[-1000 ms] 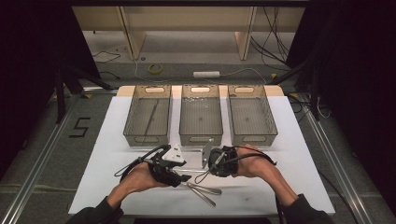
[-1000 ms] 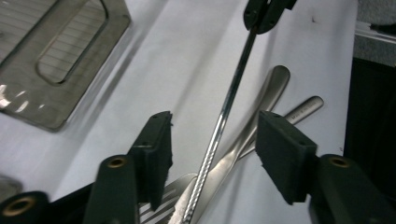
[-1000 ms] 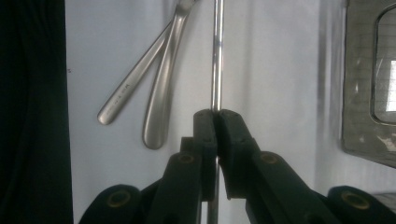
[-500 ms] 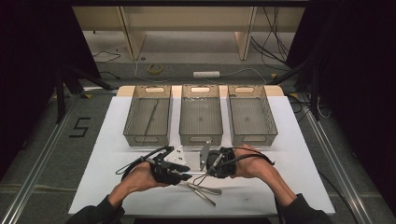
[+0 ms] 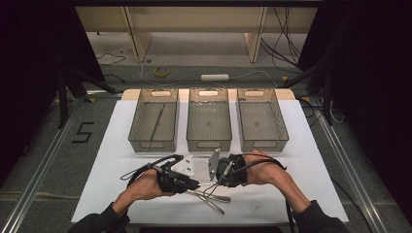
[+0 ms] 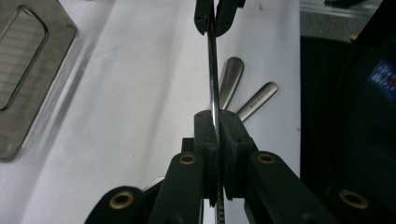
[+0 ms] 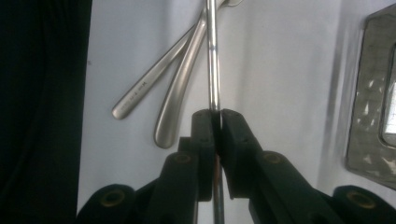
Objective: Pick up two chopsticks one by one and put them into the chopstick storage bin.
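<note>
Steel runs between both tools: the left hand-held gripper (image 6: 218, 135) is clamped on one end of a thin metal utensil (image 6: 213, 74), and the right hand-held gripper (image 7: 215, 128) pinches the other end, so the piece hangs just above the white table (image 5: 311, 145). Two spoon-like handles (image 7: 173, 102) lie on the sheet beneath. This looks like a two-handed lift or hand-over; next, one side should let go so the other can carry the utensil to one of the three mesh trays (image 5: 209, 121) beyond. Compared with a second ago, the grippers have drawn closer together.
</note>
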{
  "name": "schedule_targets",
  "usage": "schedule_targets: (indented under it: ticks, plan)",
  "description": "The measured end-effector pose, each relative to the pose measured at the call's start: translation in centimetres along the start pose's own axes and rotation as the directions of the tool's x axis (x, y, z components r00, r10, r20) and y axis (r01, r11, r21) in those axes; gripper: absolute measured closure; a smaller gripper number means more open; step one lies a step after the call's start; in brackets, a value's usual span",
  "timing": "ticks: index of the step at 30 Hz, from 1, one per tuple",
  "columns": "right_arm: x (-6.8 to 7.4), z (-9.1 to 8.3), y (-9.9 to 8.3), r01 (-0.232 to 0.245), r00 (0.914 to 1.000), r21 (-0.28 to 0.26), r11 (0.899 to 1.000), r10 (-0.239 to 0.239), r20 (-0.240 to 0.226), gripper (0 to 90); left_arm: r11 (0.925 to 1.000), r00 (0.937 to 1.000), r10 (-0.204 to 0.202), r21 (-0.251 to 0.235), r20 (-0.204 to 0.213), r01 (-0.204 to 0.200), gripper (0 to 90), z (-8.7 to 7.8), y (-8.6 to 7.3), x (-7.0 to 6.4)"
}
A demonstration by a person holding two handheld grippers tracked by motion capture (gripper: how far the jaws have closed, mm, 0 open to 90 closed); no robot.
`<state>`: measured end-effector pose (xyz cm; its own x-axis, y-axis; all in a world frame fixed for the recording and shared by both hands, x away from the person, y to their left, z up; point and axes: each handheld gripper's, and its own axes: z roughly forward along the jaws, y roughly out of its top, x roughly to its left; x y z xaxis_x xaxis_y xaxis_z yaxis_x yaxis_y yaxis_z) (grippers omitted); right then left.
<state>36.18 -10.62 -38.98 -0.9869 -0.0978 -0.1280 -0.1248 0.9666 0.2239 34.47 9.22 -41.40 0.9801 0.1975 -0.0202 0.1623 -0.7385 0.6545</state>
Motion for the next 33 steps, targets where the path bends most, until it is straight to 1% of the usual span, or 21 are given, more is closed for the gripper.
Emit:
schedule_targets:
  ticks: [2, 4, 6, 7, 9, 10, 12, 13, 15, 18, 19, 20, 21, 22, 23, 24, 25, 27, 29, 31, 33]
  plan:
    - [0.0, -0.6, -0.4, -0.038, 0.9991, -0.034, 0.999, 0.038, 0.019, 74.0, 0.9997, 0.9997, -0.02, -0.015, -0.012, 0.02, 86.3, -0.4, -0.1, 0.2]
    - [-0.1, -1.2, -0.9, -0.067, 0.997, -0.077, 0.995, 0.07, 0.032, 68.8, 0.9989, 0.9989, -0.04, -0.026, -0.024, 0.039, 86.3, -0.7, -0.2, 0.5]
    - [-0.1, -1.7, -1.5, -0.114, 0.9911, -0.107, 0.988, 0.12, 0.057, 59.7, 0.9977, 0.9972, -0.063, -0.029, -0.041, 0.062, 86.4, -0.9, -0.3, 0.8]
    - [-0.2, -1.9, -1.8, -0.131, 0.9863, -0.142, 0.981, 0.143, 0.081, 58.9, 0.9976, 0.9966, -0.065, -0.028, -0.051, 0.064, 86.4, -0.9, -0.4, 0.8]
    - [-0.3, -2.3, -2.6, -0.192, 0.9707, -0.227, 0.955, 0.219, 0.099, 53.5, 0.9958, 0.9942, -0.088, -0.03, -0.061, 0.087, 86.4, -1.1, -0.5, 1.1]
    - [-0.4, -2.6, -2.9, -0.214, 0.9608, -0.257, 0.942, 0.251, 0.118, 49.5, 0.9948, 0.992, -0.097, -0.038, -0.08, 0.094, 86.4, -1.1, -0.5, 1.2]
    - [-0.6, -3.1, -3.6, -0.27, 0.9362, -0.318, 0.909, 0.325, 0.135, 44.9, 0.9921, 0.9893, -0.119, -0.049, -0.085, 0.115, 86.4, -1.3, -0.7, 1.5]
    - [-0.6, -3.3, -4.0, -0.287, 0.9234, -0.351, 0.891, 0.355, 0.146, 42.4, 0.9911, 0.9874, -0.125, -0.06, -0.098, 0.119, 86.3, -1.4, -0.8, 1.6]
    - [-0.7, -3.6, -4.8, -0.327, 0.8955, -0.414, 0.849, 0.419, 0.151, 40.1, 0.9862, 0.9816, -0.156, -0.072, -0.11, 0.149, 86.4, -1.6, -0.9, 1.9]
    - [-0.5, -3.7, -5.8, -0.374, 0.8457, -0.503, 0.779, 0.509, 0.16, 37.8, 0.977, 0.9686, -0.2, -0.105, -0.148, 0.186, 86.4, -2.1, -1.1, 2.2]
    - [-0.4, -3.7, -6.2, -0.391, 0.8292, -0.53, 0.753, 0.538, 0.153, 37.1, 0.974, 0.9641, -0.211, -0.117, -0.161, 0.194, 86.3, -2.3, -1.2, 2.4]
    - [-0.2, -3.6, -6.6, -0.405, 0.8138, -0.561, 0.722, 0.564, 0.139, 36.6, 0.9691, 0.9579, -0.229, -0.133, -0.173, 0.208, 86.4, -2.5, -1.2, 2.4]
    - [-0.1, -3.5, -7.0, -0.416, 0.801, -0.587, 0.695, 0.585, 0.125, 35.7, 0.9644, 0.9522, -0.245, -0.147, -0.183, 0.22, 86.3, -2.7, -1.3, 2.6]
    - [0.2, -3.4, -7.4, -0.431, 0.7838, -0.607, 0.668, 0.61, 0.115, 34.6, 0.9596, 0.9464, -0.259, -0.163, -0.193, 0.229, 86.3, -2.8, -1.4, 2.7]
    - [0.4, -3.2, -7.7, -0.44, 0.7699, -0.626, 0.643, 0.629, 0.105, 33.7, 0.9545, 0.9401, -0.275, -0.175, -0.202, 0.241, 86.3, -2.9, -1.5, 2.8]
    - [0.6, -3.0, -8.0, -0.44, 0.7614, -0.641, 0.628, 0.64, 0.104, 33.0, 0.9507, 0.9351, -0.286, -0.185, -0.209, 0.249, 86.3, -3.1, -1.5, 2.9]
    - [0.9, -2.7, -8.3, -0.441, 0.7498, -0.654, 0.614, 0.653, 0.108, 32.2, 0.9476, 0.9313, -0.294, -0.193, -0.215, 0.255, 86.3, -3.2, -1.6, 3.0]
    - [1.4, -2.3, -8.9, -0.453, 0.7254, -0.681, 0.576, 0.682, 0.095, 31.9, 0.9418, 0.9258, -0.305, -0.215, -0.223, 0.258, 86.4, -3.4, -1.7, 3.2]
    - [1.9, -1.9, -9.5, -0.465, 0.7035, -0.701, 0.541, 0.706, 0.079, 31.0, 0.9395, 0.9217, -0.311, -0.221, -0.231, 0.262, 86.3, -3.7, -1.7, 3.3]
    - [2.4, -1.7, -10.1, -0.48, 0.6895, -0.722, 0.498, 0.723, 0.041, 29.2, 0.9335, 0.9165, -0.323, -0.239, -0.236, 0.268, 86.3, -3.9, -1.7, 3.5]
    - [2.8, -1.5, -10.8, -0.483, 0.6749, -0.737, 0.472, 0.737, 0.03, 26.7, 0.9285, 0.9124, -0.334, -0.25, -0.237, 0.275, 86.3, -4.0, -1.7, 3.7]
